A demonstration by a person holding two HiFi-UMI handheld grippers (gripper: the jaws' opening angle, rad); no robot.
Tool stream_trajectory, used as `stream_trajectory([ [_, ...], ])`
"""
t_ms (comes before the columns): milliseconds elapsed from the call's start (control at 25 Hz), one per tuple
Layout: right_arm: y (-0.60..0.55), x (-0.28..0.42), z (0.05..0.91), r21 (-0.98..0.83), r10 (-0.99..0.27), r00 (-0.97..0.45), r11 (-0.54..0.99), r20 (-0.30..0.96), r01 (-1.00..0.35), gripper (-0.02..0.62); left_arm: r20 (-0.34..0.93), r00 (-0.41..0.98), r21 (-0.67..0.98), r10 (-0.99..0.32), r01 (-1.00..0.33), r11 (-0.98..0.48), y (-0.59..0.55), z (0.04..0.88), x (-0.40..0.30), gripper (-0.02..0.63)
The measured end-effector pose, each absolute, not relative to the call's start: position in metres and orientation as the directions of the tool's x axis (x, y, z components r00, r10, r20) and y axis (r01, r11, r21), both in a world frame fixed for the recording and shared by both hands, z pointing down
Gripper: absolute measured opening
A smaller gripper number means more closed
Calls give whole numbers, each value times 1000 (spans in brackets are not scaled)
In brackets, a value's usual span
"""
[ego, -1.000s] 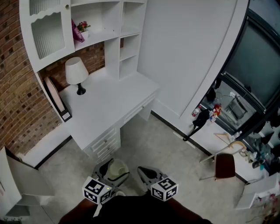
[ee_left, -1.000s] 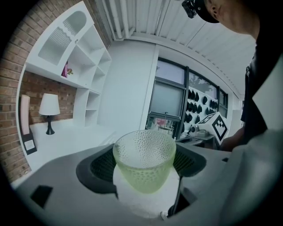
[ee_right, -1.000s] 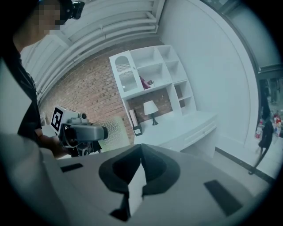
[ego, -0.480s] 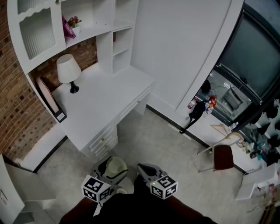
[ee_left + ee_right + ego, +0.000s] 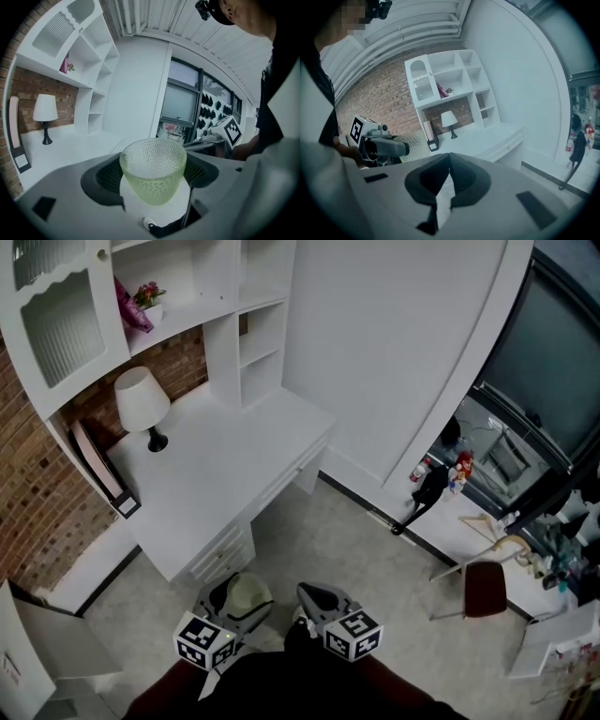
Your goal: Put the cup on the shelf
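Pale green dimpled cup [image 5: 153, 169] pinched between left gripper [image 5: 242, 604] jaws, carried low near body, well short of worktop [image 5: 225, 465]. Right gripper [image 5: 321, 602] jaws pressed together, empty. Shelf unit [image 5: 202, 310] shifted slightly left in head view within last second; approach judged under way, placement not begun.

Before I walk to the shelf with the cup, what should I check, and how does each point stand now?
1. Pale green dimpled glass cup held by the left tool: ok, jaws shut on it.
2. Cup upright, mouth up: ok.
3. Right tool free: ok, jaws together, nothing between.
4. White desk top bare below the shelves: ok; the white table lamp stands at the left.
5. Free compartment in the white shelf unit: ok, the narrow right ones look empty.
6. Shelf within reach: not ok, floor lies between.
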State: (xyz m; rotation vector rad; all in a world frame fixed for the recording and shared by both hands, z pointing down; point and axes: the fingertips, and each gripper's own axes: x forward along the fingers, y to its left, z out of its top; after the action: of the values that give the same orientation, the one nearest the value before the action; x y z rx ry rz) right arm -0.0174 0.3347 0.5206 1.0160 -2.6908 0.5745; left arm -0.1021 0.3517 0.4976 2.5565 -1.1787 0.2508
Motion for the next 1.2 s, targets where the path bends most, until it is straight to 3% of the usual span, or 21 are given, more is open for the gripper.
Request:
stream_trajectory([
  [480, 220, 17, 500, -278, -587, -767, 715, 260, -641, 5, 263, 610, 130, -748, -790, -599, 253, 477, -63, 385],
  [1200, 127, 92, 518, -315, -586, -760, 692, 281, -650, 5, 288, 623, 117, -727, -776, -619, 153, 482, 13, 385],
])
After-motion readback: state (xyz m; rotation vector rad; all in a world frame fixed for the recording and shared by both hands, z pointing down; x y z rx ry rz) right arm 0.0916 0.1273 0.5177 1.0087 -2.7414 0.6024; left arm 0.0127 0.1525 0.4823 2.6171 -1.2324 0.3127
